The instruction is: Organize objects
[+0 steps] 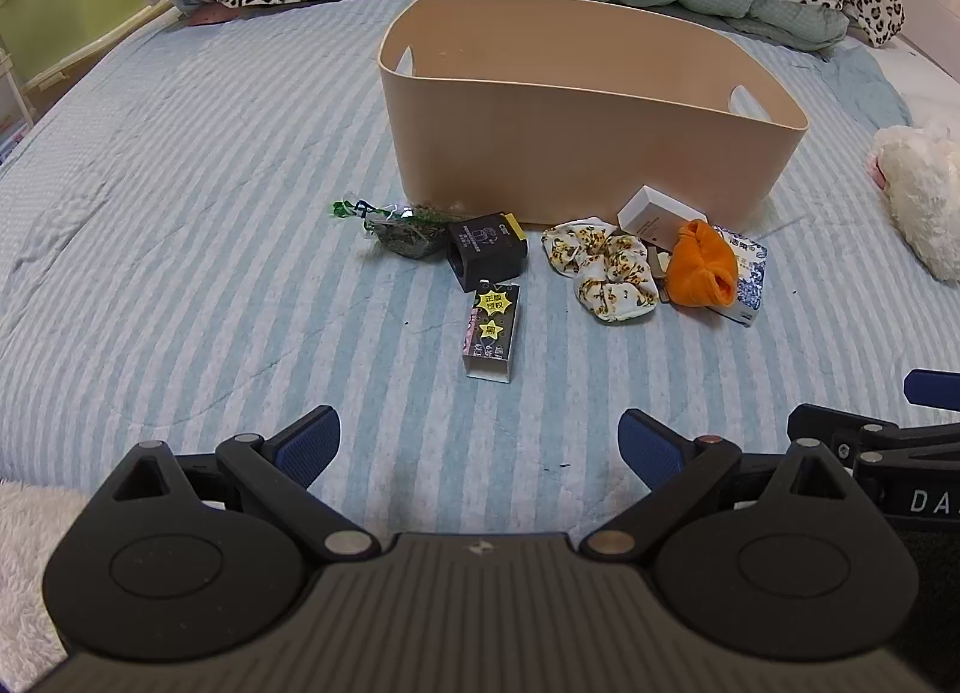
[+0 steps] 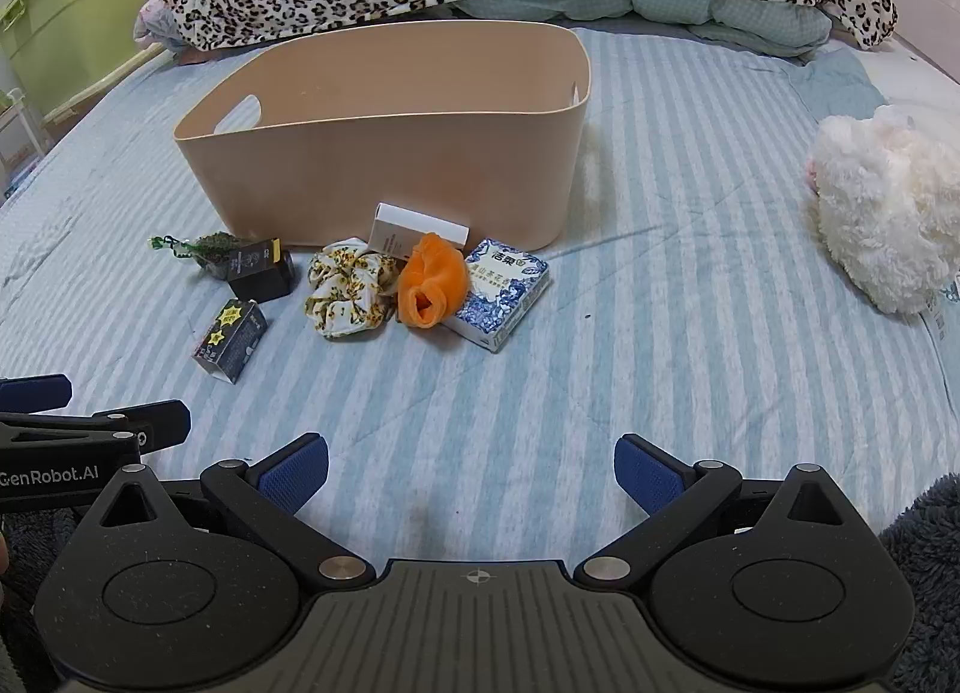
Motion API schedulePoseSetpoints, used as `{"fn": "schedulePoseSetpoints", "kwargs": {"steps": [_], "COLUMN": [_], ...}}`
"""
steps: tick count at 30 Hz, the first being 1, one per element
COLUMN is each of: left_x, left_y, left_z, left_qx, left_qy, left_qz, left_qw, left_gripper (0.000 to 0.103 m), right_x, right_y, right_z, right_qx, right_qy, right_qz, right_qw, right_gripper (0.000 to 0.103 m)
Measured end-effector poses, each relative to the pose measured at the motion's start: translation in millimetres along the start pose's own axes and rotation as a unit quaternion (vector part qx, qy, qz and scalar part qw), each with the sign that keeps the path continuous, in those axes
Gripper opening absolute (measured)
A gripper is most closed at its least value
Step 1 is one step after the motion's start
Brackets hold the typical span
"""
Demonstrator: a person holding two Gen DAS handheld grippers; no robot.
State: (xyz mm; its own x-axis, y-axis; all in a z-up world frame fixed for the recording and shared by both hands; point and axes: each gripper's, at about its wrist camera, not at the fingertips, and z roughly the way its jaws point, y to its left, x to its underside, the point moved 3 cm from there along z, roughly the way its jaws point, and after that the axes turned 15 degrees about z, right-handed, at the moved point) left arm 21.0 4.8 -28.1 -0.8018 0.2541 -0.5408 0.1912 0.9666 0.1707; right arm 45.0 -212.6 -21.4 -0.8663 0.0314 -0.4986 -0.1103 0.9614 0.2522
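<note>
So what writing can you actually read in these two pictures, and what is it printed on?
"GenRobot.AI": on the side of the left tongs.
"DA", cut off by the frame edge: on the side of the right tongs.
"正版授权": yellow star on the small black box.
"洁柔": on the blue-and-white tissue pack; its smaller print is too blurred.
Black cube box and white box: print too small to read.

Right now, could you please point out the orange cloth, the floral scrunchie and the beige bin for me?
orange cloth (image 2: 431, 288): right wrist view, middle of its folded body.
floral scrunchie (image 2: 347, 288): right wrist view, its gathered fabric ring.
beige bin (image 1: 570, 153): left wrist view, near outer wall.
</note>
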Motion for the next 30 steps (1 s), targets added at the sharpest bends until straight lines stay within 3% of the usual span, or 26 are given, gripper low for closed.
{"fn": "schedulePoseSetpoints", "kwargs": {"steps": [30], "left_x": [-0.5], "left_y": [1.3], "left_z": [2.2], "left_qx": [-0.004], "left_qy": [0.002], "left_qz": [-0.001], "left_qw": [1.0000], "left_gripper": [0.099], "right_x": [0.1], "right_y": [2.1], "right_z": [2.2], "right_qx": [0.009], "right_qy": [0.001], "right_qz": [-0.013], "right_qw": [1.000], "right_gripper": [0.103]}}
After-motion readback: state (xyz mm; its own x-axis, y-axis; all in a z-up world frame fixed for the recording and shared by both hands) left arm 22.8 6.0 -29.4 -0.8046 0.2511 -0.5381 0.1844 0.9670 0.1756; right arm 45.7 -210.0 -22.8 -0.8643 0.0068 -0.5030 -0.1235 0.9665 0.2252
